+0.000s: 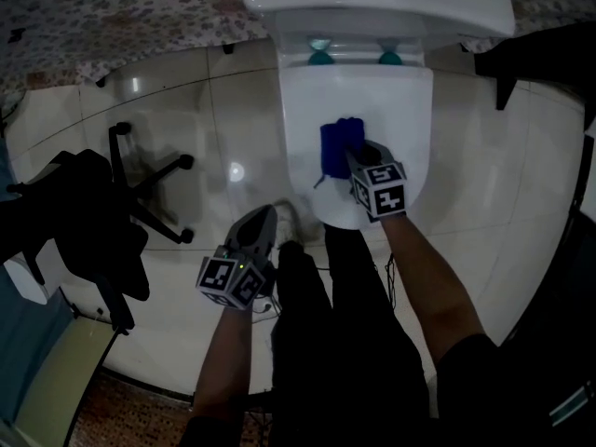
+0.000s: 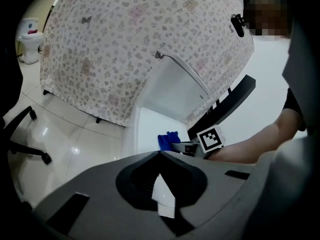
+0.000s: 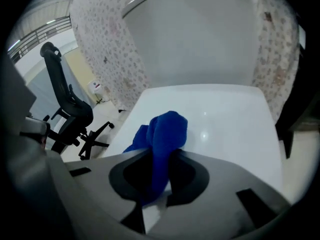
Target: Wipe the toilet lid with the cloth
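The bunched blue fabric cloth (image 3: 162, 134) was found pinched at its gathered end by the right gripper (image 3: 159, 156), resting on the closed glossy white toilet lid (image 3: 225, 129). The left gripper (image 2: 160, 154) was pressed together, empty. The cloth was judged light, soft and compliant.

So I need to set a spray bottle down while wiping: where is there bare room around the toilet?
The lid's right half, between the cloth and its rim, is bare, as are the tiles to its right. On the left, the office chair crowds the floor. In front are the person's legs and the left gripper.
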`<state>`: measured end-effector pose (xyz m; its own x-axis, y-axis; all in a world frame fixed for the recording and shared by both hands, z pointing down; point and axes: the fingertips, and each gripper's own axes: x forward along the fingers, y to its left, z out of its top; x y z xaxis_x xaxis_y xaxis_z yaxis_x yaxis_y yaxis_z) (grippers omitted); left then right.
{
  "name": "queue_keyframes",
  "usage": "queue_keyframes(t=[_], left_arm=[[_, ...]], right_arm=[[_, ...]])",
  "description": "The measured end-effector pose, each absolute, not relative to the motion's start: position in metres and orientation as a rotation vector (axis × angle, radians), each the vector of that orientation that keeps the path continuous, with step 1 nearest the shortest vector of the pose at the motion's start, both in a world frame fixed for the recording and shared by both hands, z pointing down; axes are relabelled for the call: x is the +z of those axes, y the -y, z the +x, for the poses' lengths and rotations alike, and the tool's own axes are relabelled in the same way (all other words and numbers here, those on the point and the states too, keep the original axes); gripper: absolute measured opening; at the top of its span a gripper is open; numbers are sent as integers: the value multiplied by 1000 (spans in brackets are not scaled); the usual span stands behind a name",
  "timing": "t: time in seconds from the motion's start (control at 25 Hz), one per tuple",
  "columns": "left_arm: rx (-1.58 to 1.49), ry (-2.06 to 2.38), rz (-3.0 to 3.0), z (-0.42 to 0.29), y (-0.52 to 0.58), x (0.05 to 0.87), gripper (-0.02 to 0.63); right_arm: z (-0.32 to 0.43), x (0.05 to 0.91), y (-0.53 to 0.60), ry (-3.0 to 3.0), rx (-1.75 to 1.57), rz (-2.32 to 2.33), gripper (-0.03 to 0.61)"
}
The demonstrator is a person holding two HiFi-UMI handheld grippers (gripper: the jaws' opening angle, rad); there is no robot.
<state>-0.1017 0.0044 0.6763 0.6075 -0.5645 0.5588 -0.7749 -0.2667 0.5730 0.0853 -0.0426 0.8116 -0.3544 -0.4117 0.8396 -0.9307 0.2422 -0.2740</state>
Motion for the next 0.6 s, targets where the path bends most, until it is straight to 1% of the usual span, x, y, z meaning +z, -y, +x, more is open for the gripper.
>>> queue_keyframes(t=[0.32, 0.48, 0.6], left_arm=[[319, 998, 2003, -66, 0, 678, 0], [308, 971, 1979, -59, -5, 678, 0], [325, 974, 1943, -61, -10, 684, 0]], right_arm=[[243, 812, 20, 1693, 967, 1394, 69], [290, 815, 13, 1602, 955, 1464, 69], [308, 815, 10, 1526, 805, 1441, 69]])
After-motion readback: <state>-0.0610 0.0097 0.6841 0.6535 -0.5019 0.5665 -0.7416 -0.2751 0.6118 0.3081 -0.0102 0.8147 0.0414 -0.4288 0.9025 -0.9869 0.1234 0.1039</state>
